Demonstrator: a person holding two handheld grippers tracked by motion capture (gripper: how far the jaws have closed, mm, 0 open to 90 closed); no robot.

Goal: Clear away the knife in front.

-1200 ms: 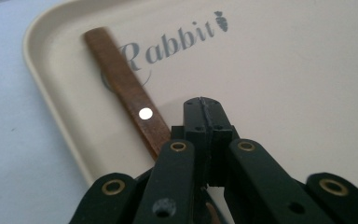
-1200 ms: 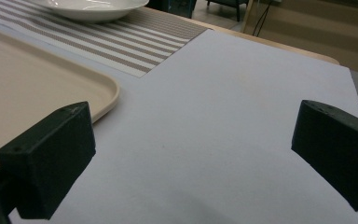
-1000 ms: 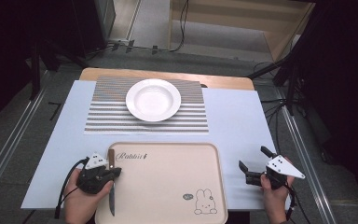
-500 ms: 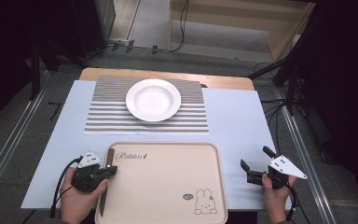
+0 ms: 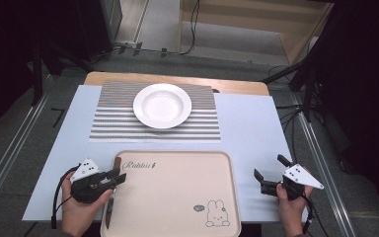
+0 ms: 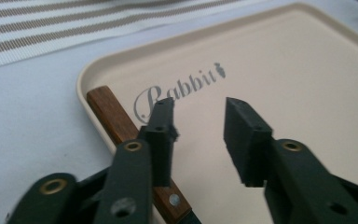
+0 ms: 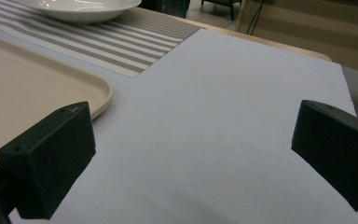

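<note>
Compared with a second ago, the left tool [image 5: 114, 178] has moved a little back toward the person and now sits low over the left edge of the beige tray [image 5: 177, 197]. Its jaws stand partly apart, holding nothing. Just under them lies a knife with a wooden handle [image 6: 116, 122], along the tray's left rim. I judge the tool is lining up to grasp this handle. The right tool [image 5: 271, 174] has hardly changed; it hovers wide and empty over the tabletop [image 5: 246, 123]. The white plate [image 5: 162, 105] rests on the striped placemat [image 5: 113, 118].
</note>
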